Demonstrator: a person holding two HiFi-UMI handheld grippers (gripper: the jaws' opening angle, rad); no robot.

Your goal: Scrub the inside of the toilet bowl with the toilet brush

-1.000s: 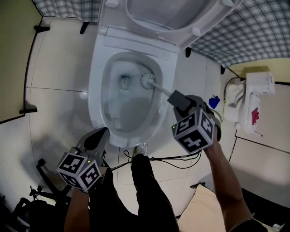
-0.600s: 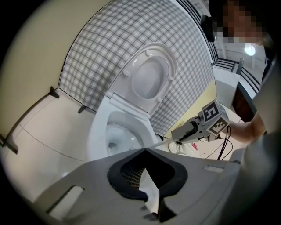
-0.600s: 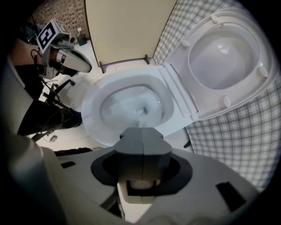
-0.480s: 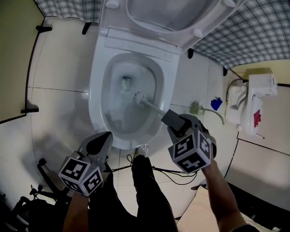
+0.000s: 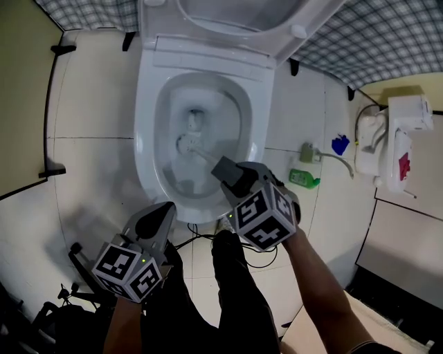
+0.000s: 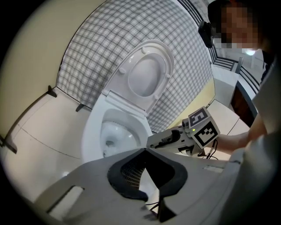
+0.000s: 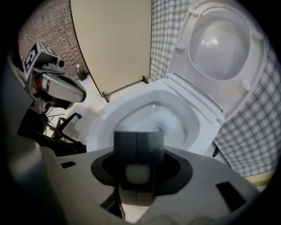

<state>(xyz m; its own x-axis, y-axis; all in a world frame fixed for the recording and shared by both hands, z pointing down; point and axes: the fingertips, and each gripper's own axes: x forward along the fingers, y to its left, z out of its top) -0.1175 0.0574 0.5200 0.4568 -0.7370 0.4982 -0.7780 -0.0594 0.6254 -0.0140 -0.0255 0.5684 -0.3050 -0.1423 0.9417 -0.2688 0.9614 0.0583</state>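
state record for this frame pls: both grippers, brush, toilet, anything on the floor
right gripper: jaws shut on the toilet brush handle, angled down into the bowl
toilet brush: head inside the toilet bowl, beside the drain
left gripper: jaws together, empty, in front of the bowl's near rim
lid: raised
floor: green bottle right of the toilet

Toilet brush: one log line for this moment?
right gripper: shut on brush | brush head: down in bowl | left gripper: shut, empty, outside bowl
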